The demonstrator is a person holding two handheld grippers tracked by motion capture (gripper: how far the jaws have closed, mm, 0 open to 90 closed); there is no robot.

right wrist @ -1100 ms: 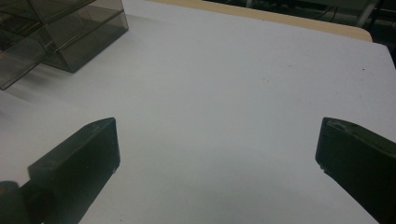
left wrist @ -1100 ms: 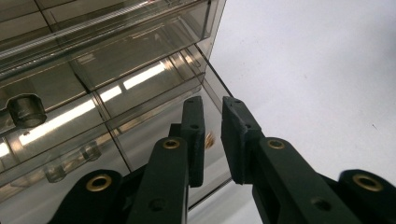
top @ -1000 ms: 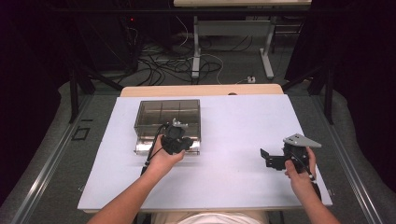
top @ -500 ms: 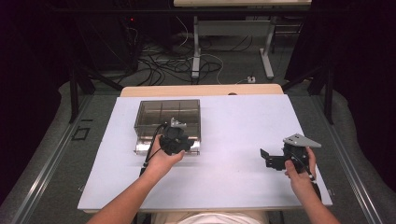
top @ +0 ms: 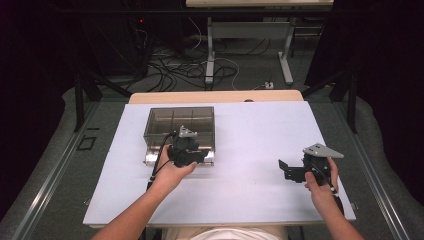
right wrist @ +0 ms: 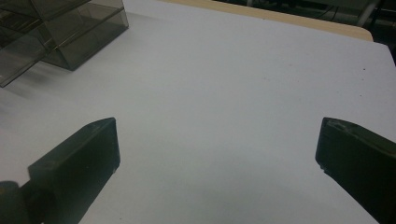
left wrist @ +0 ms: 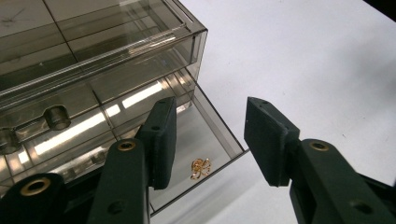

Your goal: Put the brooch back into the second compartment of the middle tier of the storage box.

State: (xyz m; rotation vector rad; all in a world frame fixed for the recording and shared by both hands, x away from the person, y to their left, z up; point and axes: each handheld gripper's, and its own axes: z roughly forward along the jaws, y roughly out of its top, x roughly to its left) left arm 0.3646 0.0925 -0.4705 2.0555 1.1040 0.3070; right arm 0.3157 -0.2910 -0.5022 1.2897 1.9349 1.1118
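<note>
Left tool [left wrist: 208,140] parted; right tool [right wrist: 217,154] spread wide.

White surface [top: 250,150] over a wooden top whose tan edge shows along the far side, smoky clear plastic drawer box [top: 180,122] standing on its left half, one lower drawer [left wrist: 212,140] slid out above the surface, small gold trinket [left wrist: 200,168] inside it

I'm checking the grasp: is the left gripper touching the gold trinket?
Apart. In the left gripper view the gold trinket lies on the drawer floor, between the left gripper's open jaws, clear of both.
</note>
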